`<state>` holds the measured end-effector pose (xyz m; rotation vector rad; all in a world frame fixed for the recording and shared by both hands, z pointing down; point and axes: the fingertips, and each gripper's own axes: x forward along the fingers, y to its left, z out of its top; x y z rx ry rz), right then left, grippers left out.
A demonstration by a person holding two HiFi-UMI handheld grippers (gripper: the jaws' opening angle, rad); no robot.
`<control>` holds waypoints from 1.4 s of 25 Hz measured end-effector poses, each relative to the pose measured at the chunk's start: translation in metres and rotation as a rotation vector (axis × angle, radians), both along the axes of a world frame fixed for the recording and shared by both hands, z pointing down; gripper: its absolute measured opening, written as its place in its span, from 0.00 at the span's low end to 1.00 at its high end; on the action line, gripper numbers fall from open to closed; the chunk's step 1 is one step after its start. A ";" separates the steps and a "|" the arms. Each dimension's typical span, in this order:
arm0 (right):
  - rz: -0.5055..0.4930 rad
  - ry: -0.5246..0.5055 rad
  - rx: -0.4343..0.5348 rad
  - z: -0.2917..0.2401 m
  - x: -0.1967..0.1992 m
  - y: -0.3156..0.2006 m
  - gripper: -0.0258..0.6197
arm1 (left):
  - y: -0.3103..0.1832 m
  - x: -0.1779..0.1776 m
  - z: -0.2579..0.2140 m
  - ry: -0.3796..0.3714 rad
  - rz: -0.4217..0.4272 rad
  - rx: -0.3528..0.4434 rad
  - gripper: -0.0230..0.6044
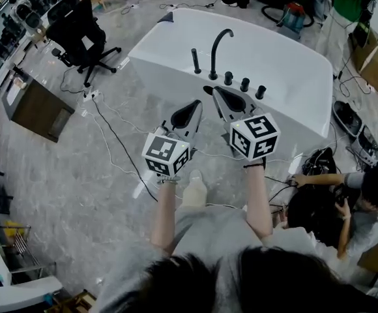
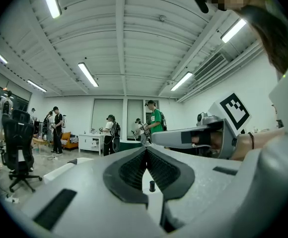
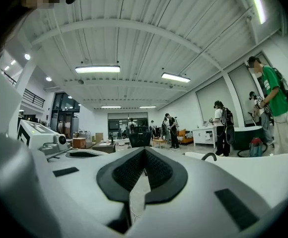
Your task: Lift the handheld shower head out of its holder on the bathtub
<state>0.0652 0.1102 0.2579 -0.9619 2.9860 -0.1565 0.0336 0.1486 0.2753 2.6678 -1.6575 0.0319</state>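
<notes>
Grippers level before white oval bathtub (image 1: 293,77)
Jaws of left gripper (image 1: 197,105) and right gripper (image 1: 218,92) are together, gripping nothing; slim black handheld shower head (image 1: 196,61) stands upright on the tub rim, just left of curved black spout (image 1: 216,47), clear of both.

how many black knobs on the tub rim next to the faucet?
3. On the bathtub rim right of the faucet, in a row: knob nearest it, middle knob, right-end knob. The right gripper may hide another.

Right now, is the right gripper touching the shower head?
Apart. Head view shows the right gripper short of the shower head, a clear gap between them.
</notes>
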 end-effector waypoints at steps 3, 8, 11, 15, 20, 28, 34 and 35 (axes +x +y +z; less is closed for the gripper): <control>0.001 0.008 0.002 0.003 -0.017 -0.017 0.04 | -0.018 -0.022 0.002 0.012 -0.010 -0.003 0.05; 0.020 0.006 -0.004 0.008 -0.032 -0.053 0.04 | -0.059 -0.041 0.007 0.025 0.018 -0.013 0.05; 0.050 0.008 -0.022 0.014 -0.041 -0.078 0.04 | -0.085 -0.053 0.008 0.029 0.044 -0.018 0.05; 0.082 0.017 -0.041 0.021 -0.051 -0.109 0.04 | -0.116 -0.067 0.013 0.037 0.070 -0.031 0.05; 0.106 0.035 -0.041 0.021 -0.070 -0.140 0.04 | -0.150 -0.086 0.014 0.048 0.097 -0.038 0.05; 0.130 0.056 -0.046 0.033 -0.088 -0.161 0.04 | -0.175 -0.105 0.018 0.070 0.110 -0.037 0.05; 0.127 0.065 -0.056 0.037 -0.089 -0.190 0.04 | -0.194 -0.114 0.026 0.073 0.081 -0.055 0.05; 0.124 0.068 -0.060 0.039 -0.089 -0.196 0.04 | -0.198 -0.117 0.026 0.074 0.072 -0.057 0.05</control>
